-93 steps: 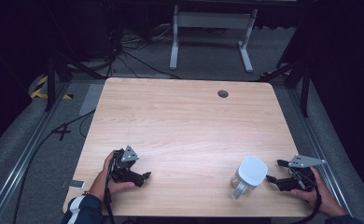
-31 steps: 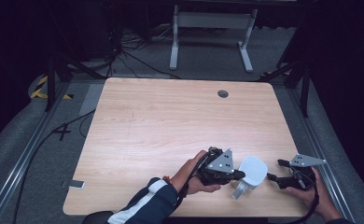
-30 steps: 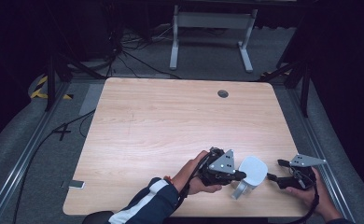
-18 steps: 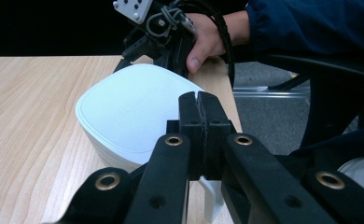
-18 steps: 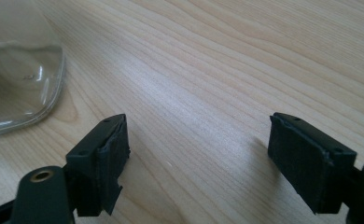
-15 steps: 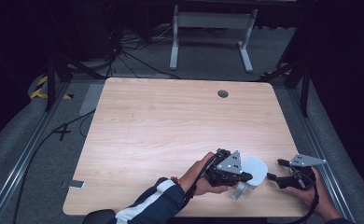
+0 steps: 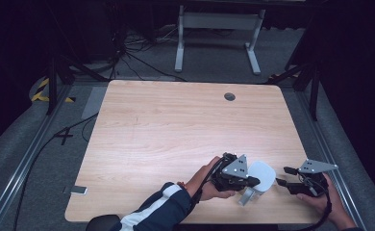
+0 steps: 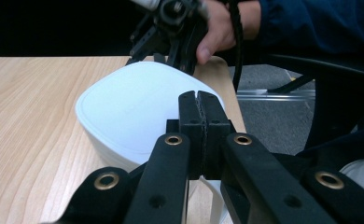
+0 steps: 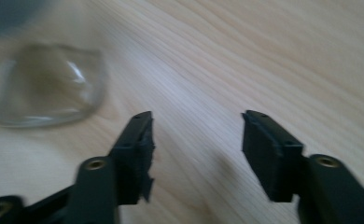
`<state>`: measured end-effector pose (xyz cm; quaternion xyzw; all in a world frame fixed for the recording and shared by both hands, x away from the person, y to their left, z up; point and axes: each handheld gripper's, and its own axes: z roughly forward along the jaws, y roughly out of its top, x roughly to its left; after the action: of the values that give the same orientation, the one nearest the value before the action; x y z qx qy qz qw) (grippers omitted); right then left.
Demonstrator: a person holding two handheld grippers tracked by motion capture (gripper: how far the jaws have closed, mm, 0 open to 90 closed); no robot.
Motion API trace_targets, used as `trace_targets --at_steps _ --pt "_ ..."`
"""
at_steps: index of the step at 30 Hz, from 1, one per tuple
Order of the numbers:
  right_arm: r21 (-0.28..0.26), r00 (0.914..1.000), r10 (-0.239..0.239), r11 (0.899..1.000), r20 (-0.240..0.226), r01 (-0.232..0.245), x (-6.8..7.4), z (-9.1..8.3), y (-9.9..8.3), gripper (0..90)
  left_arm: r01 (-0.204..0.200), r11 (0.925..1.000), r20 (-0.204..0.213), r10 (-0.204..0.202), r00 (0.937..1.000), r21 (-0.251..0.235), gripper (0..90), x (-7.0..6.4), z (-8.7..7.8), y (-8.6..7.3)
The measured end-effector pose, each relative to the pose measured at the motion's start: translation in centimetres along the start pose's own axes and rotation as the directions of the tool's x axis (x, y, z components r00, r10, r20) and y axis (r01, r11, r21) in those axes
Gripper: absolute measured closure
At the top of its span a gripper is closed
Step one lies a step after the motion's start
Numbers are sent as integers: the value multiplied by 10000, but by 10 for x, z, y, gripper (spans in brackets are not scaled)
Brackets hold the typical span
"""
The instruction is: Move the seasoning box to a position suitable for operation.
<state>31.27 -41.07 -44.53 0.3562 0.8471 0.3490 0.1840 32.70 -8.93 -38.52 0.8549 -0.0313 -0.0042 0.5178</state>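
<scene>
Resting against the left claw (clenched), white-lidded jar, right claw released

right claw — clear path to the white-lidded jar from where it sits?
Probably yes. The right claw is open, just right of the white-lidded jar, with bare table between them. But the left claw, shut, sits at the jar's opposite side.

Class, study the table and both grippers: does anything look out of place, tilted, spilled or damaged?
Nothing stands out. The white-lidded jar stands upright near the table's front edge, with no spill around it. The left gripper has its jaws shut at the lid; the right gripper is open beside it.
</scene>
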Motion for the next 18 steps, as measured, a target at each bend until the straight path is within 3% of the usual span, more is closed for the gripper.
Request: trace_targets --at_steps 3,8,12,13,15,18 --pt "-421 9985 -473 9981 -288 460 11 -19 13 590 95 9999 64 -95 9999 -40 900 -1 1 0" --pt "-990 9946 -844 9920 -612 781 24 -42 27 742 39 10000 72 -38 10000 -88 900 -6 0 -1" --pt "-1095 9919 -1114 9885 -616 1042 31 -47 34 800 13 10000 69 -12 10000 -85 900 -6 0 -1" --pt "-976 9865 -1500 9849 -659 1432 36 -49 38 835 158 9998 108 -156 9998 -143 900 -6 0 -2" --pt "-951 9846 -1616 9833 -661 1550 39 -48 41 857 225 9997 108 -224 9997 -92 900 -7 -1 -2" --pt "-870 9800 -1848 9801 -741 1782 43 -48 44 876 45 9999 124 -43 9999 -152 900 -7 -1 -3"
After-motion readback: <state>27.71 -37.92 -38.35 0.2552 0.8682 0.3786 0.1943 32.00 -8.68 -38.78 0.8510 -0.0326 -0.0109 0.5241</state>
